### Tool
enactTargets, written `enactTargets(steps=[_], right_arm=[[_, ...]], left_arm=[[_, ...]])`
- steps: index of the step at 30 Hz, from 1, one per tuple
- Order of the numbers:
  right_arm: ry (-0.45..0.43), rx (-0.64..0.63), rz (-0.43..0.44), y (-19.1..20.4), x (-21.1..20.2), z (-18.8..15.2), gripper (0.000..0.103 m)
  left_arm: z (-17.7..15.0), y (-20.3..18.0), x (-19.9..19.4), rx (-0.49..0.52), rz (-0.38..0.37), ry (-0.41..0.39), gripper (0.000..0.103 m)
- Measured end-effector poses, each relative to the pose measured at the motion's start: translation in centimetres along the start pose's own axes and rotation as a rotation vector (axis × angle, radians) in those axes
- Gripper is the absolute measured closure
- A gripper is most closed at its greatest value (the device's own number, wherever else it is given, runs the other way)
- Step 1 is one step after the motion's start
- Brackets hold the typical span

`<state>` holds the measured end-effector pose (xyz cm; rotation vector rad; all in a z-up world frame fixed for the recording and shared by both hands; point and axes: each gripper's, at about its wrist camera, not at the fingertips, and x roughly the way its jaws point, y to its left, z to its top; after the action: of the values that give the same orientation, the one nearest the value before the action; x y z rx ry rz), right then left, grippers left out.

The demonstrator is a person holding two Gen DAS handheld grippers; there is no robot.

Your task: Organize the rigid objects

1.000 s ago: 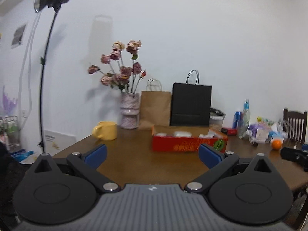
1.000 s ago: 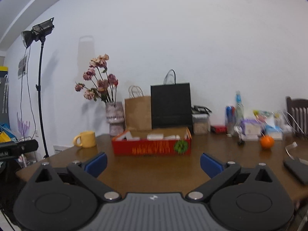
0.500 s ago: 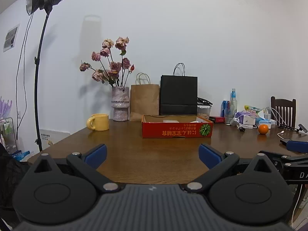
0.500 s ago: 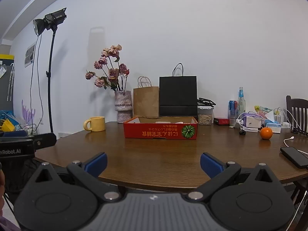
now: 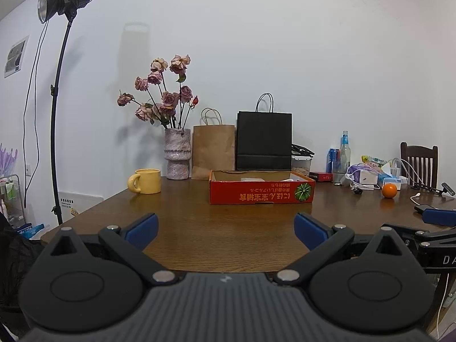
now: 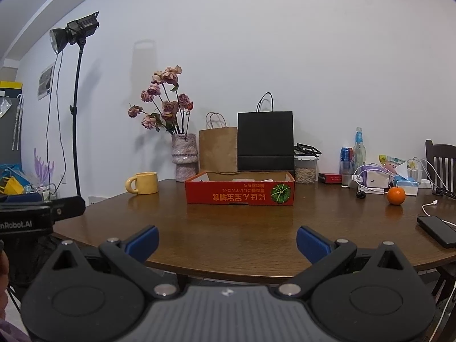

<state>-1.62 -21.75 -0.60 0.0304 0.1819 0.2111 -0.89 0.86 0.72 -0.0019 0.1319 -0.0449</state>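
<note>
left tongs: You are holding the left gripper point(image 5: 225, 225) released, blue pads spread wide, nothing between them, hovering at the near table edge.

right tongs: You are holding the right gripper point(image 6: 227, 238) released as well, pads wide apart and gripping nothing, just off the near rim of the wooden table point(image 6: 242, 228).

task's thing: The red cardboard box point(image 6: 239, 192) is sitting mid-table with pale items lying inside; what they are cannot be told from this low angle.

bearing from left tongs: The red cardboard box point(image 5: 261, 191) is lying at about 1 o'clock, well apart.

bearing from right tongs: The box is lying at 12 o'clock, nearly dead ahead, well apart.

long axis: The box is running 9-to-3 across both views, its long printed side facing you.

nearer hand: My judgement is that neither is clearly closer; the right is lining up more squarely.

loose items: The yellow mug point(image 6: 144, 182) is standing at 10 o'clock of the right tongs, the orange point(image 6: 396, 195) at 2 o'clock, the phone point(image 6: 437, 230) at 3 o'clock near the rim.

stage: The layout is fitting either a sorting under way or one already ended; the pictures are not settling which.
</note>
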Motion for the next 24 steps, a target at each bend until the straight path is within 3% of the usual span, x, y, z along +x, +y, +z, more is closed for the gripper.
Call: enactTargets(steps=[24], right_arm=[[0.01,0.008,-0.006,-0.54,0.2,-0.34,0.0]], left_arm=[[0.02,-0.17,-0.02,0.0,0.0,0.002,0.0]])
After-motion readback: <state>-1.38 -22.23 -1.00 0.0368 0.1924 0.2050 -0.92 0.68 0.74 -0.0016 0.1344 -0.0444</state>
